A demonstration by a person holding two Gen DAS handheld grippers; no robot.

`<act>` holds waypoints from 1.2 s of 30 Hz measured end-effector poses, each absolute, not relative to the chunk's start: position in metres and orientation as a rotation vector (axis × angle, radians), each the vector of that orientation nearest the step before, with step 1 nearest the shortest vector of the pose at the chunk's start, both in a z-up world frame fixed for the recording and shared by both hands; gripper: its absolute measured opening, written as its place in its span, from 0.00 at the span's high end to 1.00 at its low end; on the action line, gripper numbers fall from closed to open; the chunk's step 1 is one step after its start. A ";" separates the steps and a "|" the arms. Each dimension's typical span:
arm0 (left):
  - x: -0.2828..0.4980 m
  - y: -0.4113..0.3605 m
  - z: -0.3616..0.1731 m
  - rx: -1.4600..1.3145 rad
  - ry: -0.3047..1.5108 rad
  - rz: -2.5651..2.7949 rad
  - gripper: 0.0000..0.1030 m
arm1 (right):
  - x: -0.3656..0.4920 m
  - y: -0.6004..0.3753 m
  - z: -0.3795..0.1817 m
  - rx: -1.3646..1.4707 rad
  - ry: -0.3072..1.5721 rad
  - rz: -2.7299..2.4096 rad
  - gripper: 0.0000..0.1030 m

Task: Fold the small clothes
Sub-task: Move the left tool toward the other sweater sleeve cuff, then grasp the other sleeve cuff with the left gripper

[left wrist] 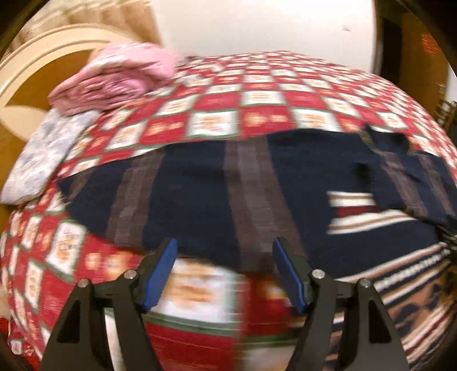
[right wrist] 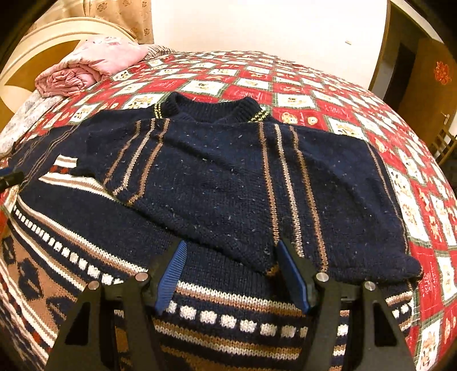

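A navy knit sweater with tan stripes lies flat on the red and white checked bedspread, its neck toward the far side. One sleeve is folded across the body, and a patterned band shows along the near hem. My right gripper hovers open over the lower body, a sleeve cuff just inside its right finger, with no pad pressing on it. In the blurred left wrist view the sweater lies ahead. My left gripper stands open at its near edge with nothing between the fingers.
A folded pink blanket and a pale floral pillow lie at the far left by the cream headboard. A brown door stands at the right beyond the bed. A white wall is behind.
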State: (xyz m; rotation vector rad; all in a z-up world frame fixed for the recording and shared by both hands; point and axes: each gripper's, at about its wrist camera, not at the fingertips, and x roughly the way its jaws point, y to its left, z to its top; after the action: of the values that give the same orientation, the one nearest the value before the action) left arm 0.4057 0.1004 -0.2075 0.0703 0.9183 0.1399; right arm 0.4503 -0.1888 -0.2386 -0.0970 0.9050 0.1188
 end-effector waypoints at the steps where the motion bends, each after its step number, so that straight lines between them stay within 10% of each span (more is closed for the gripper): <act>1: 0.407 0.115 -0.209 0.061 0.925 0.166 0.30 | 0.451 -0.189 -0.239 -0.092 0.905 0.120 0.35; 14: 0.436 0.343 -0.222 -0.335 0.881 0.541 0.30 | 0.443 -0.201 -0.235 0.012 0.862 0.147 0.35; 36: 0.474 0.376 -0.239 -0.397 0.928 0.654 0.30 | 0.443 -0.191 -0.240 -0.056 0.864 0.129 0.31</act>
State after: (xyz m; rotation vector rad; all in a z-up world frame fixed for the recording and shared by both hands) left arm 0.4744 0.3764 -0.2393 -0.3973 0.9280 0.6542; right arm 0.4430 -0.1914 -0.2399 -0.0560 0.8642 0.1293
